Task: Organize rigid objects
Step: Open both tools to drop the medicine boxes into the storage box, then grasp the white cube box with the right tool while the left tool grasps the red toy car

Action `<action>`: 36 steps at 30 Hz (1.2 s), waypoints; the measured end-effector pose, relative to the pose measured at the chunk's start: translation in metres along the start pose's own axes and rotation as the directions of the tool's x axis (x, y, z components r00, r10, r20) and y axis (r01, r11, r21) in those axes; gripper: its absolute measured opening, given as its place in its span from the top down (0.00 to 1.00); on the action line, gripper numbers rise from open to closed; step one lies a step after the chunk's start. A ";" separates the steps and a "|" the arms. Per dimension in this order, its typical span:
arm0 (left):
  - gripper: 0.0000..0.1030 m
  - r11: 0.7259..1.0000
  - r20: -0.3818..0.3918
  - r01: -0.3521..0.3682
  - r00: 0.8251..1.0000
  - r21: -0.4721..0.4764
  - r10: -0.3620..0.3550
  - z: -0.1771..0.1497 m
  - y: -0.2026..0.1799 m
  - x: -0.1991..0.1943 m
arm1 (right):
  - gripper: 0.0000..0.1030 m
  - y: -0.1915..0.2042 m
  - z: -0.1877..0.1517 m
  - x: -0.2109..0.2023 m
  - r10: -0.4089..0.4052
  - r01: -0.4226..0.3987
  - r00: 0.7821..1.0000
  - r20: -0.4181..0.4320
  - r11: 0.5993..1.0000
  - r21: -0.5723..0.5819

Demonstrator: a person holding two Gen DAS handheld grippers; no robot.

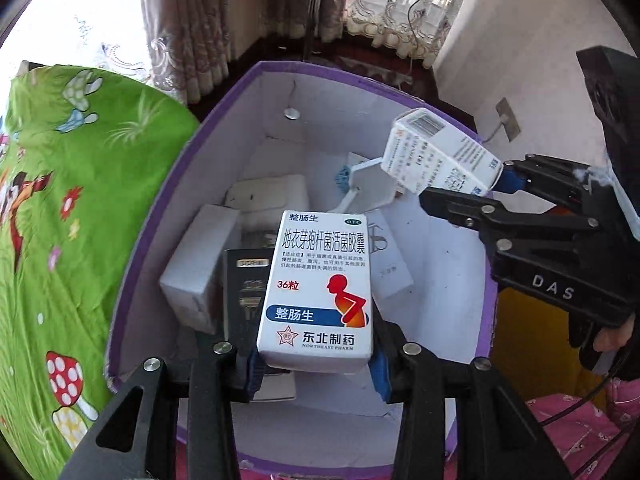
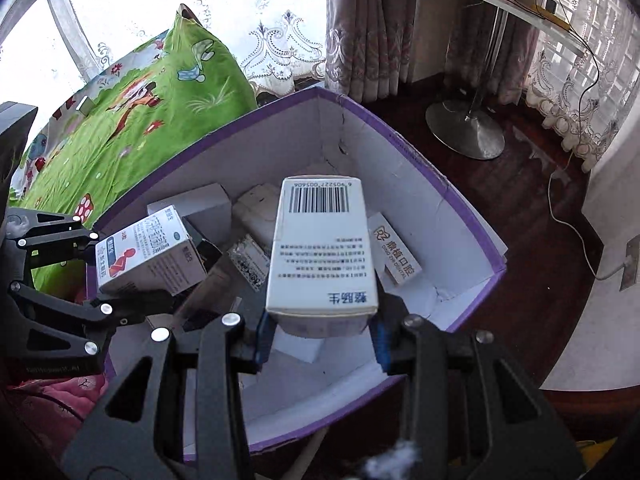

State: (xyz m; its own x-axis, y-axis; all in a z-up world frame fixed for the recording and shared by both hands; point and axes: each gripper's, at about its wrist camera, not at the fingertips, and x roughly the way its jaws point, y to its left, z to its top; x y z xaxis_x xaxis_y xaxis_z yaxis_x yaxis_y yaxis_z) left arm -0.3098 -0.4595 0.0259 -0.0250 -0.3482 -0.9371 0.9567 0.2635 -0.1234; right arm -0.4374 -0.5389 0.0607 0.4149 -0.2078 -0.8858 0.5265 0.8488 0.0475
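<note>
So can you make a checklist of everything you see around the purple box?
Surface: green cartoon bedsheet beside the box.
Job's things: purple box; two white medicine boxes, front-label box and barcode box.
Clutter: smaller cartons lying inside.
Grippers: left gripper shut on front-label box; right gripper shut on barcode box; both above the purple box.
Cables: white cord on floor.
Surroundings: lace curtains, lamp base.

green mushroom-print quilt (image 1: 72,216) left | beige lace curtains (image 2: 360,28) behind | round metal stand base (image 2: 466,130) on dark wood floor (image 2: 532,208)
</note>
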 end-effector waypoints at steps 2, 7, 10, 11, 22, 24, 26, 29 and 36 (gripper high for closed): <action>0.58 1.000 -0.009 0.012 1.000 0.001 -0.012 0.005 0.000 0.003 | 0.58 0.001 0.004 0.002 -0.012 0.012 1.000 -0.017 1.000 -0.009; 0.54 0.999 0.007 0.041 0.999 0.010 -0.042 0.009 -0.006 0.002 | 0.57 0.004 0.012 0.010 -0.054 0.053 0.997 -0.059 0.998 -0.019; 0.31 0.998 0.061 0.068 0.996 -0.001 -0.068 0.009 -0.002 -0.003 | 0.36 0.002 0.019 0.012 -0.099 0.100 0.991 -0.085 0.995 -0.002; 0.25 0.996 0.077 0.087 0.993 -0.011 -0.086 0.009 0.001 -0.006 | 0.26 0.001 0.021 0.012 -0.110 0.111 0.990 -0.086 0.994 0.002; 0.18 0.970 0.281 0.158 0.954 -0.187 -0.101 -0.031 0.087 -0.053 | 0.22 0.067 0.062 0.005 -0.163 0.158 0.986 -0.027 0.980 -0.119; 0.18 0.957 0.335 0.120 0.942 -0.266 -0.025 -0.056 0.123 -0.067 | 0.22 0.103 0.074 0.009 -0.115 0.115 0.993 0.008 0.976 -0.187; 0.18 0.931 0.367 0.054 0.926 -0.361 0.089 -0.087 0.162 -0.081 | 0.22 0.149 0.088 0.019 -0.044 0.049 0.999 0.025 0.962 -0.269; 0.18 0.856 0.363 -0.059 0.889 -0.514 0.279 -0.143 0.223 -0.104 | 0.22 0.230 0.108 0.045 0.090 -0.087 0.996 -0.012 0.918 -0.386; 0.18 0.502 0.131 -0.272 0.766 -0.821 0.630 -0.279 0.342 -0.150 | 0.22 0.422 0.148 0.117 0.328 -0.332 0.938 -0.113 0.753 -0.568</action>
State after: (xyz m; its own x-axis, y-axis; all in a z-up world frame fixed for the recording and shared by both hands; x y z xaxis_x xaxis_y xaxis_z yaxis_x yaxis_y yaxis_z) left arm -0.0596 -0.0664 0.0331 0.6216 -0.2188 -0.7522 0.2490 0.9656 -0.0751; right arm -0.0566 -0.2767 0.0460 0.4779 0.1384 -0.8675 -0.1630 0.9843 0.0672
